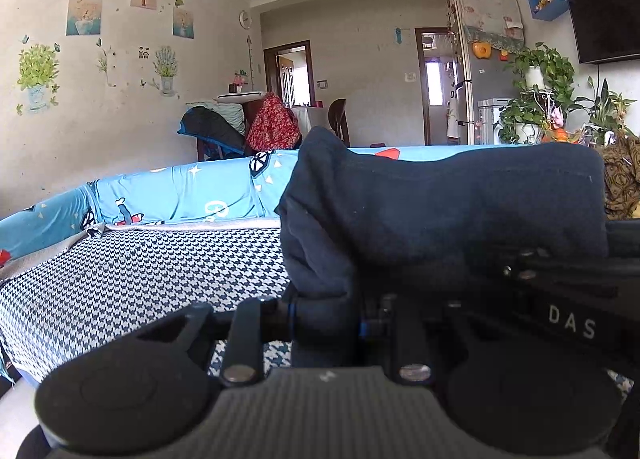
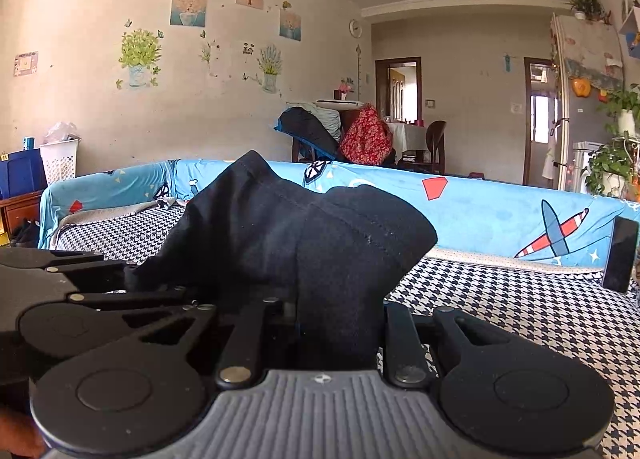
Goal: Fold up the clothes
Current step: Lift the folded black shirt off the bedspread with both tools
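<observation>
Both tongs pinch one dark garment, lifted over the sofa seat.

My left gripper [image 1: 324, 315] is pressed together on a bunched edge of the navy garment [image 1: 440, 207], and my right gripper [image 2: 336, 323] is clamped the same way on another part of it [image 2: 304, 235]. I hold two points at once so that, as I judge it, the cloth can be carried over itself into a fold instead of dragging. The garment stands above the checked seat cover [image 1: 152, 271], in front of the blue backrest [image 2: 500, 211], humped up over each set of jaws and hiding the fingertips. It is thick, matte knit with a stitched hem, creased into soft peaks, limp enough to slump between the grips. How much of it lies on the seat I cannot tell.
</observation>
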Tool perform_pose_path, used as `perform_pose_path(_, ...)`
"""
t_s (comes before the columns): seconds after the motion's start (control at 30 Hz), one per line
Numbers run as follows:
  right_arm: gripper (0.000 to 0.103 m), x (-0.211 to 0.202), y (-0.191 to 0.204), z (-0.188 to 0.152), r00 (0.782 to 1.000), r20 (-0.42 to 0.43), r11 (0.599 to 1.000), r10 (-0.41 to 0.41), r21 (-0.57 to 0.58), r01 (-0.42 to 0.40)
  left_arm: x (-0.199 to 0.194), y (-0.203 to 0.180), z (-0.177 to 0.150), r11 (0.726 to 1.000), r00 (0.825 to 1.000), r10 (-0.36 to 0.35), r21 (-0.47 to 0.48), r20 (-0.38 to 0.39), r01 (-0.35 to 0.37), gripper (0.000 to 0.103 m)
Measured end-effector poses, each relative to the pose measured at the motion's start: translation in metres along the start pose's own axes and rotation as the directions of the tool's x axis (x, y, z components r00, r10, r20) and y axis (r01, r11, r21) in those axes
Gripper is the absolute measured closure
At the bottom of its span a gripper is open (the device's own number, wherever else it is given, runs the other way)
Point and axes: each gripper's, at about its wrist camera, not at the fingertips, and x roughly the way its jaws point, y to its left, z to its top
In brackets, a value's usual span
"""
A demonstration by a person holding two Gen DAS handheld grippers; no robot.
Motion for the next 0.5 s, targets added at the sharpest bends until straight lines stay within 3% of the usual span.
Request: perform_pose_path(0.5, 0.083, 0.025, 0.018, 0.011, 1.000, -0.006, 0.999, 0.027, -0.037, -0.027, 0.019, 0.029, 0.003, 0.998, 0.999, 0.043, -0.036, 0.009, -0.042, 0.080)
